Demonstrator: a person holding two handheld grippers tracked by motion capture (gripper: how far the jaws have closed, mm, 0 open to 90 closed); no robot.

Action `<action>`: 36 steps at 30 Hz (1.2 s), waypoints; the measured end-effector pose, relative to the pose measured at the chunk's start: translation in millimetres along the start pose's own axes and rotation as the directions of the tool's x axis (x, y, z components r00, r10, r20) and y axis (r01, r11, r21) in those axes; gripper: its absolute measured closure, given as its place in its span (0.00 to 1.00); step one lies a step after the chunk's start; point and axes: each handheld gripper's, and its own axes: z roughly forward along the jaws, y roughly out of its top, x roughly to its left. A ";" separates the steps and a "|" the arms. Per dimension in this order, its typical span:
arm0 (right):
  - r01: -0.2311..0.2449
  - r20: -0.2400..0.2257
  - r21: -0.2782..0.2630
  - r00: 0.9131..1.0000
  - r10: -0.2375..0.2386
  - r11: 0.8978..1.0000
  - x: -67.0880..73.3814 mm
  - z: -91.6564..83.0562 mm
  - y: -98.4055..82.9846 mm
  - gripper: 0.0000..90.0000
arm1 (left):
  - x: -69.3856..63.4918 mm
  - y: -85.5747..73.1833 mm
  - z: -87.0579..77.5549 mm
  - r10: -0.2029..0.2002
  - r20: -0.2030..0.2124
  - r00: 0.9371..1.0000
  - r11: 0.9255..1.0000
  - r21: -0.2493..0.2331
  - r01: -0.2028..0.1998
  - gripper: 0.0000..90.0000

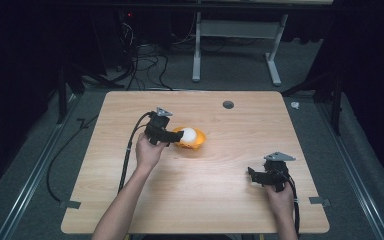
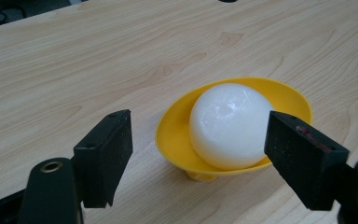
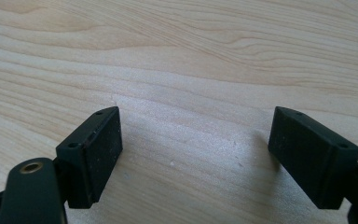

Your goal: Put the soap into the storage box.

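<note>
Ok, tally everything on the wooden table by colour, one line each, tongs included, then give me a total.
Yellow: 1, the shallow yellow plastic dish on a short foot.
White: 1, the smooth white ball sitting in that dish.
Black: 2, the left tongs open by the dish, and the right tongs open over bare wooden table.
Total: 4.

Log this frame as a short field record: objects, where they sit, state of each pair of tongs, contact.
surface: wooden table
object: white ball sitting in a yellow bowl
bowl position: left of table centre, upright
left tongs: open, jaws either side of the bowl, no clear contact
right tongs: open, over bare wood near the right front of the table, holding nothing
other: dark round hole near the far edge
</note>
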 end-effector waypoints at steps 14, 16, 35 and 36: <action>0.000 0.000 0.000 1.000 0.000 1.000 0.0 0.0 0.0 0.20 | 3.5 -9.2 -20.6 -0.016 0.013 1.000 0.999 -0.031 0.017 0.27; 0.000 0.000 0.000 1.000 0.000 1.000 0.0 0.0 0.0 0.20 | 4.5 -10.7 -22.5 -0.018 0.013 1.000 0.999 -0.028 0.018 0.27; 0.001 0.000 0.000 1.000 -0.001 1.000 0.1 0.1 0.0 0.20 | 17.4 -25.5 -46.8 -0.046 0.009 0.999 0.997 -0.055 0.047 0.27; 0.000 0.001 0.000 1.000 0.000 1.000 0.1 0.0 0.0 0.20 | 17.6 -25.8 -47.9 -0.048 0.006 0.999 0.997 -0.058 0.048 0.27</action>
